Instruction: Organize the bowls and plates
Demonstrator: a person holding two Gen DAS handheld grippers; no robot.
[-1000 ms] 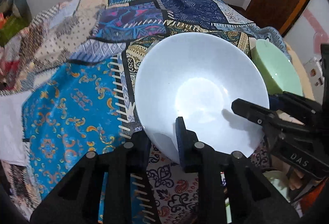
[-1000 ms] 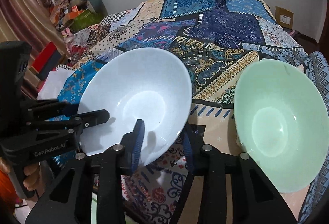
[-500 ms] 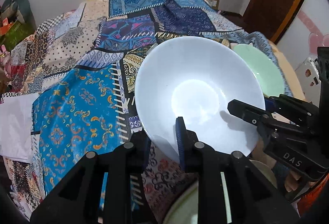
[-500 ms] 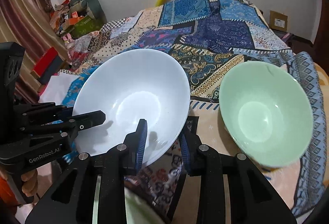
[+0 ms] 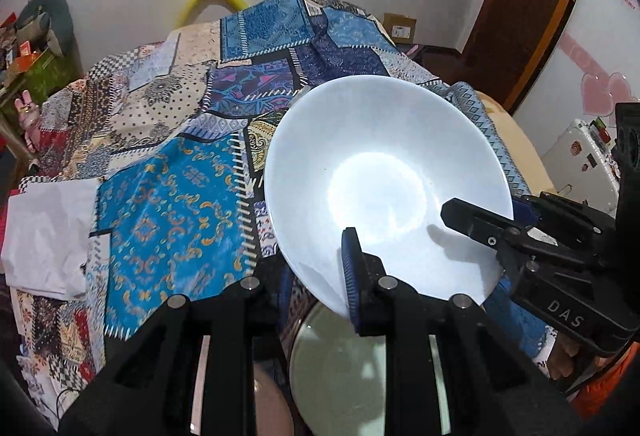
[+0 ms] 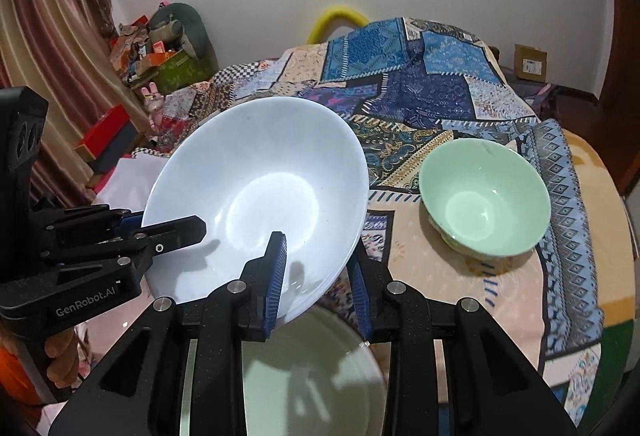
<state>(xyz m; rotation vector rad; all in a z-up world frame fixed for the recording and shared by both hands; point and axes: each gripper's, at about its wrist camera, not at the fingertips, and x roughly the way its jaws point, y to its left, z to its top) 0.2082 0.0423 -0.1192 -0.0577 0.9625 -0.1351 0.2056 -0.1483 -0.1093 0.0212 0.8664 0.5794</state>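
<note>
Now the patchwork quilt [image 6: 420, 95] covers the bed, and the white bowl [image 6: 260, 191] is held tilted above it. Both tools are nearly closed on its rim: the left tool [image 5: 320, 276] at the near edge, the right tool [image 6: 318, 272] at the other side. Apart on the quilt sits the green bowl [image 6: 486, 195].

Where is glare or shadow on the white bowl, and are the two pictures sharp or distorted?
Left wrist view: bright glare in the white bowl's centre, the right gripper's shadow beside it; sharp, with fisheye bending and dark corners. Right wrist view: softer glare in the bowl's well, the left gripper's shadow below its tip; the green bowl evenly lit.
</note>
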